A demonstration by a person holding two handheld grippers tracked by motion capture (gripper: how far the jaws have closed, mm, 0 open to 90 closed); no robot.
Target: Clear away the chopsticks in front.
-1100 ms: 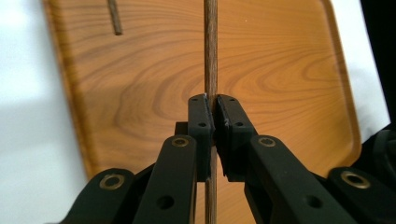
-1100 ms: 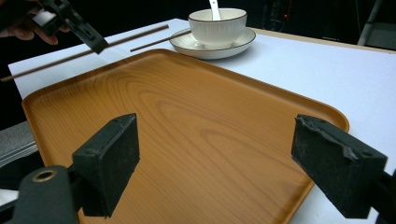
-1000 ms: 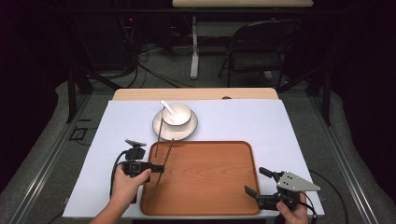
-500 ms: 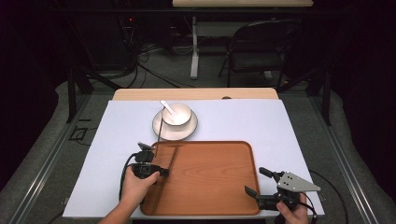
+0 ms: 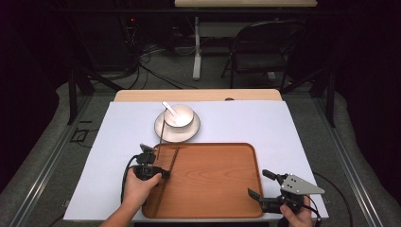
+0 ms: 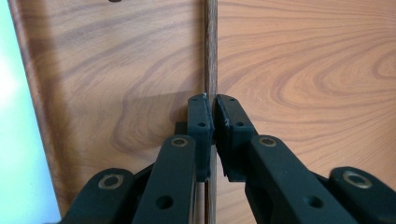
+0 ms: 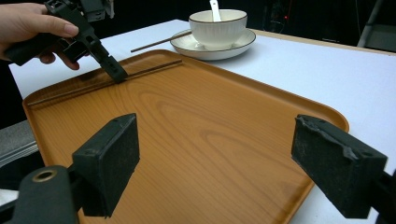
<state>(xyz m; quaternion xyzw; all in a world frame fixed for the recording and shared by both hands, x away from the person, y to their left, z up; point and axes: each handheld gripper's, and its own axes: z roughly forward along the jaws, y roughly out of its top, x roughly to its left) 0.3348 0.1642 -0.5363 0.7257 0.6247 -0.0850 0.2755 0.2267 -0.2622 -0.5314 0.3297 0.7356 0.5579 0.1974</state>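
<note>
A brown chopstick [image 6: 211, 46] runs along the left side of the wooden tray [image 5: 213, 189], low over its floor. My left gripper [image 6: 213, 122] is shut on this chopstick near its middle, and the same grip is seen in the high view [image 5: 163, 174] and in the right gripper view [image 7: 114, 74]. A second chopstick [image 5: 161, 137] leans with one end on the saucer [image 5: 191, 132] beside the white bowl [image 5: 178, 115], which holds a spoon [image 5: 168, 106]. My right gripper [image 5: 257, 183] stands open at the tray's near right corner, its pads [image 7: 109, 163] wide apart over bare wood.
A white sheet [image 5: 283, 137] covers the table around the tray. The bowl and saucer stand just beyond the tray's far left corner. A folding chair [image 5: 257, 52] and cables are on the floor past the table.
My left gripper has shifted a little to the right, carrying the chopstick from the tray's left rim to over its floor. The right gripper has stayed put.
</note>
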